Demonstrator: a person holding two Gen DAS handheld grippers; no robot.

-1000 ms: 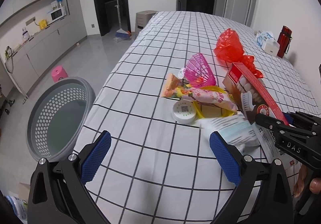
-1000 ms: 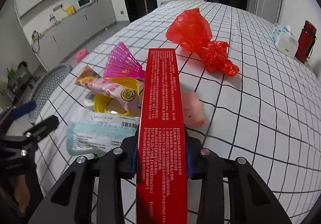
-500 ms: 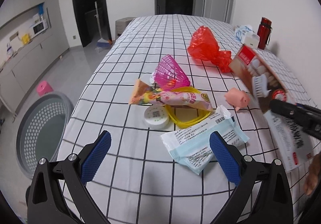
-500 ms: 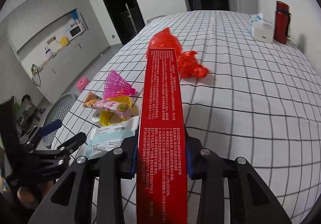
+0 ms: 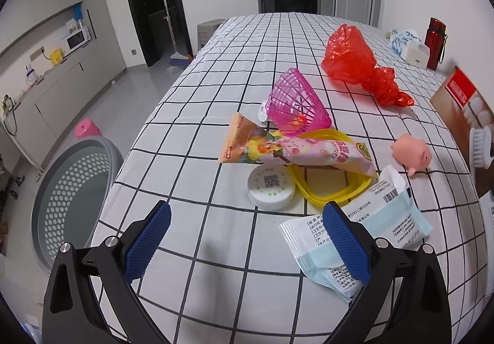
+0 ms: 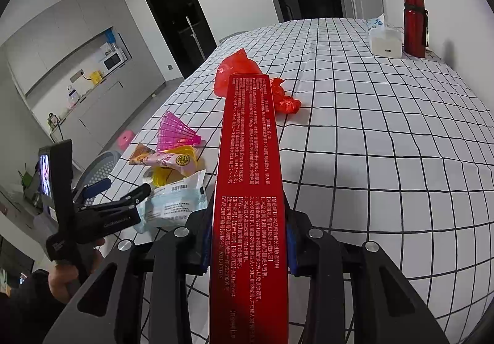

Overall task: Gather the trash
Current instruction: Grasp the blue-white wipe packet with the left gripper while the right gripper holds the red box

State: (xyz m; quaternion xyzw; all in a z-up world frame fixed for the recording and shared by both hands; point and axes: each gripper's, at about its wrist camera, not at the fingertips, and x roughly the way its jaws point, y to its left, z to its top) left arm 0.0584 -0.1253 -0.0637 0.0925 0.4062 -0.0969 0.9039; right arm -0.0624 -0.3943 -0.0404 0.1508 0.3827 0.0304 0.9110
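Pointing lengthwise away from right gripper [image 6: 247, 246]: red toothpaste box [image 6: 248, 177].

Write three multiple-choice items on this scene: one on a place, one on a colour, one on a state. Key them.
1. Where does the grey laundry basket stand?
A. on the floor beside the table
B. on the table by the flask
C. on the counter

2. What colour is the crumpled plastic bag?
A. blue
B. red
C. green

3. How do the right tongs stand?
A. open and empty
B. shut on the yellow ring
C. shut on the red toothpaste box

Key:
1. A: the left wrist view shows it down on the floor, off the table's edge.
2. B: it is bright red in both views.
3. C: the right wrist view shows both pads pressed against the box's sides. The left tongs hang open with nothing between them.
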